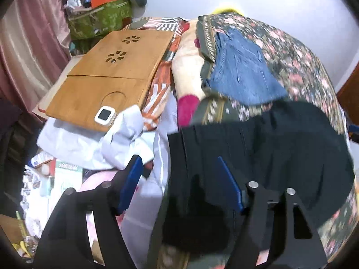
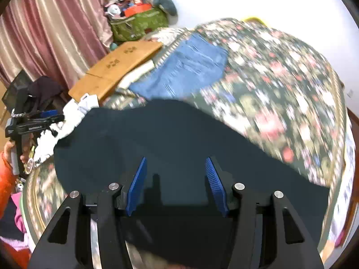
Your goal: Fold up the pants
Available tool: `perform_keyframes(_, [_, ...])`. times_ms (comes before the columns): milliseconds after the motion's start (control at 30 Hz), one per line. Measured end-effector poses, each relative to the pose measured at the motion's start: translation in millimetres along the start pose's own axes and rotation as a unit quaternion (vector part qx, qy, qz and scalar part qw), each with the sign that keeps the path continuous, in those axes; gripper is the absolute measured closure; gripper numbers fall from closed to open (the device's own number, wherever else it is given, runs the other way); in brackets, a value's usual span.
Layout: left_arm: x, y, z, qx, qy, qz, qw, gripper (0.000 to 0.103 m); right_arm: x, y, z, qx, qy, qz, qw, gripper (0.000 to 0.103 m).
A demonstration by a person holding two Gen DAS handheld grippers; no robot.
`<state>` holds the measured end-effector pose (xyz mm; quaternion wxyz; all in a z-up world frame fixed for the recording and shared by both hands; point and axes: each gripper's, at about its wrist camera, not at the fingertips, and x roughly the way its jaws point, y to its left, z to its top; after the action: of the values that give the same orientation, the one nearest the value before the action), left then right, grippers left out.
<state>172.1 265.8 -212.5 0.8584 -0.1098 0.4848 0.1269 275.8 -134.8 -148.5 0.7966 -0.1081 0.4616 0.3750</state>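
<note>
Dark navy pants (image 2: 170, 139) lie spread on a floral bedspread (image 2: 280, 85). They also show in the left wrist view (image 1: 280, 152) as a dark folded mass. My right gripper (image 2: 176, 183) is open, its blue pads over the pants' near part, nothing between them. My left gripper (image 1: 181, 181) is open at the pants' left edge: its right pad sits over the dark cloth, its left pad over pale cloth. The left gripper also shows in the right wrist view (image 2: 48, 116) at far left.
Folded blue jeans (image 2: 186, 67) lie further back on the bedspread. A wooden lap tray (image 1: 112, 71) with a small white device (image 1: 104, 116) sits left. Pale clothes (image 1: 94, 143), a green bag (image 1: 101, 20), pink curtains (image 2: 44, 33) and clutter fill the left side.
</note>
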Motion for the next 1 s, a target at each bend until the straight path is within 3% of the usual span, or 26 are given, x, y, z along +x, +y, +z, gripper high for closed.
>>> perform_keyframes(133, [34.9, 6.7, 22.4, -0.015, 0.024, -0.009, 0.9996, 0.034, 35.4, 13.2, 36.5, -0.023, 0.001, 0.005, 1.0, 0.05])
perform_keyframes(300, [88.6, 1.1, 25.8, -0.009, 0.089, -0.03, 0.9955, 0.034, 92.7, 22.8, 75.4, -0.029, 0.023, 0.017, 0.999, 0.05])
perform_keyframes(467, [104.8, -0.9, 17.4, 0.012, 0.094, -0.04, 0.9946, 0.017, 163.3, 36.4, 95.7, -0.066, 0.098, 0.016, 0.993, 0.05])
perform_keyframes(533, [106.7, 1.3, 13.5, 0.021, 0.094, -0.042, 0.9945, 0.017, 183.9, 43.3, 94.8, -0.086, 0.127, 0.014, 0.988, 0.051])
perform_keyframes(600, [109.8, 1.6, 7.6, 0.032, 0.096, -0.037, 0.9942, 0.017, 194.1, 50.6, 91.5, -0.112, 0.147, 0.012, 0.983, 0.072])
perform_keyframes(667, [107.0, -2.7, -2.6, 0.052, 0.083, -0.014, 0.9951, 0.017, 192.7, 56.5, 87.0, -0.138, 0.141, -0.002, 0.98, 0.082])
perform_keyframes(800, [102.7, 3.9, -13.4, 0.032, 0.073, 0.002, 0.9968, 0.017, 182.9, 57.8, 79.9, -0.143, 0.111, -0.029, 0.983, 0.092])
perform_keyframes(1000, [93.4, 6.2, -18.8, 0.038, 0.075, 0.037, 0.9958, 0.018, 173.1, 59.3, 79.4, -0.146, 0.066, -0.125, 0.979, 0.1])
